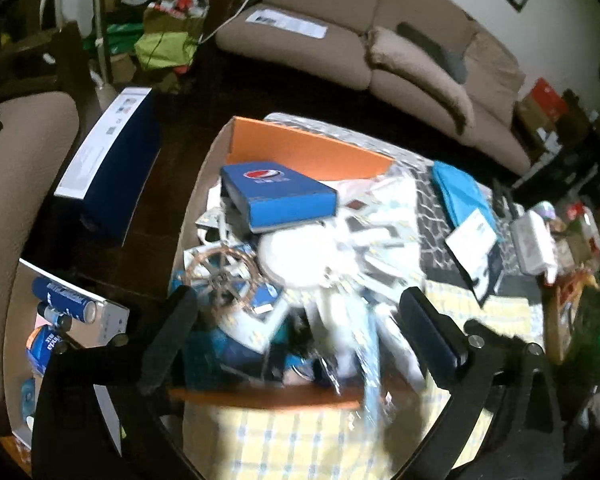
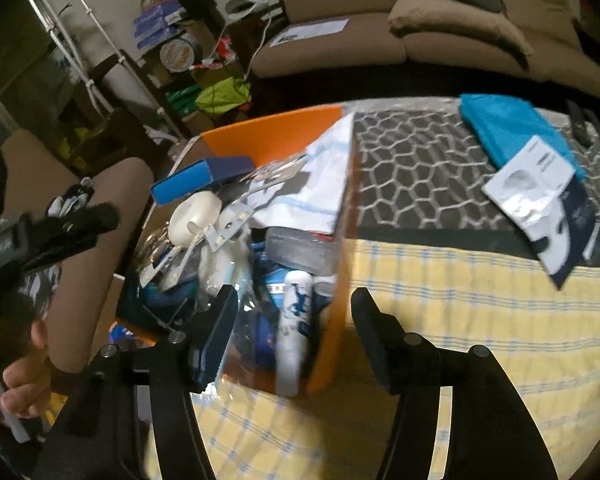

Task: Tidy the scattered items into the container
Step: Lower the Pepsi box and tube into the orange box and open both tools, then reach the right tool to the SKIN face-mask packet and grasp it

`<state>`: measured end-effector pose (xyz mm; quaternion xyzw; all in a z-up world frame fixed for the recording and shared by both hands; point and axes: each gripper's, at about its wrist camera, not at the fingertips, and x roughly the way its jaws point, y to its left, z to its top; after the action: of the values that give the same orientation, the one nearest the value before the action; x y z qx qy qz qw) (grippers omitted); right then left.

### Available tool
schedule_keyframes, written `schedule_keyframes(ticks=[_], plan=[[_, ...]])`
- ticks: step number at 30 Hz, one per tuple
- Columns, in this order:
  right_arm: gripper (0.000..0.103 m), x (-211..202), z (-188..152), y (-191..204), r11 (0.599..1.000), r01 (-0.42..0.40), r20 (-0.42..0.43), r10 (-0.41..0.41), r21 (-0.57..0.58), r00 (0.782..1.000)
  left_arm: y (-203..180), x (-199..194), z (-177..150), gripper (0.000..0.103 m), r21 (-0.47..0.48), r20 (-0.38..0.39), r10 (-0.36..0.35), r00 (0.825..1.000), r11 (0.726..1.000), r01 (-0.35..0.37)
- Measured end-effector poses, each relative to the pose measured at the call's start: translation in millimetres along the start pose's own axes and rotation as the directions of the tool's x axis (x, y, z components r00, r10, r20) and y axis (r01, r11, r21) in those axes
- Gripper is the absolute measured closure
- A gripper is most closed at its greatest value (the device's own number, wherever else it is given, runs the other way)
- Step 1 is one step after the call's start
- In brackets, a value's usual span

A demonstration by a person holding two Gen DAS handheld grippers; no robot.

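Hovering over the heaped orange box (image 1: 300, 148), your left gripper (image 1: 296, 332) and right gripper (image 2: 292, 332) stand apart, empty. Risk: the blue carton (image 1: 278, 196) perched on top could slide off if bumped.

- The left wrist view looks steeply down along the left gripper (image 1: 296, 332), close above the cluttered orange box (image 1: 300, 150) lying just ahead of its fingers.
- The right wrist view tilts down along the right gripper (image 2: 296, 332), close over the box's (image 2: 276, 136) near corner, with the yellow checked cloth (image 2: 460, 300) ahead and to its right.
- Both views share the box, the cloth, the honeycomb mat (image 2: 420, 168) and the sofa (image 1: 340, 32) far beyond.
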<state>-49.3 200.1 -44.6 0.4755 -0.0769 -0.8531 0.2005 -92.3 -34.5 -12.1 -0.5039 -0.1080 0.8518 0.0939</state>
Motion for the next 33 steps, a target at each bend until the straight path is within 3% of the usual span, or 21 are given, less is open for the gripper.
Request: schedule_keyframes(ticks=[8,13,15,20,27,30,33], plan=[[0.037,-50.3,-16.7,-33.1,0.998,0.036,0.053,-0.039,0.052,0.998,-26.7,-29.3,-15.8,0.001,0.066,0.079,-0.019,0.997,0.998,0.014],[0.032,-72.5,-31.8,-65.1,0.990,0.042,0.047,-0.048,0.134,0.998,-38.4,-20.6,-12.3,0.002,0.062,0.049,-0.049,0.998,0.997,0.046],[0.032,-80.9,-36.3,-79.0,0.986,0.085,0.052,-0.093,0.147,0.994,-45.5,-23.0,-12.9,0.001,0.081,0.068,-0.063,0.996,0.995,0.058],[0.032,-93.8,-43.0,-110.8,0.973,0.143,0.060,-0.156,0.181,0.986,-58.0,-23.8,-18.0,0.001,0.122,0.106,-0.016,0.994,0.993,0.003],[0.025,-95.2,-50.9,-151.3,0.951,0.231,0.040,-0.244,0.204,0.969,-61.6,-15.7,-18.5,0.001,0.102,0.088,-0.061,0.994,0.993,0.052],[0.020,-88.4,-47.1,-167.6,0.945,0.252,0.033,-0.264,0.210,0.964,-63.6,-12.5,-19.3,0.001,0.103,0.091,-0.048,0.995,0.994,0.038],[0.014,-68.2,-35.3,-178.7,0.932,0.323,0.008,-0.329,0.162,0.944,-65.0,-8.1,-20.0,0.001,0.108,0.084,-0.039,0.996,0.994,0.029]])
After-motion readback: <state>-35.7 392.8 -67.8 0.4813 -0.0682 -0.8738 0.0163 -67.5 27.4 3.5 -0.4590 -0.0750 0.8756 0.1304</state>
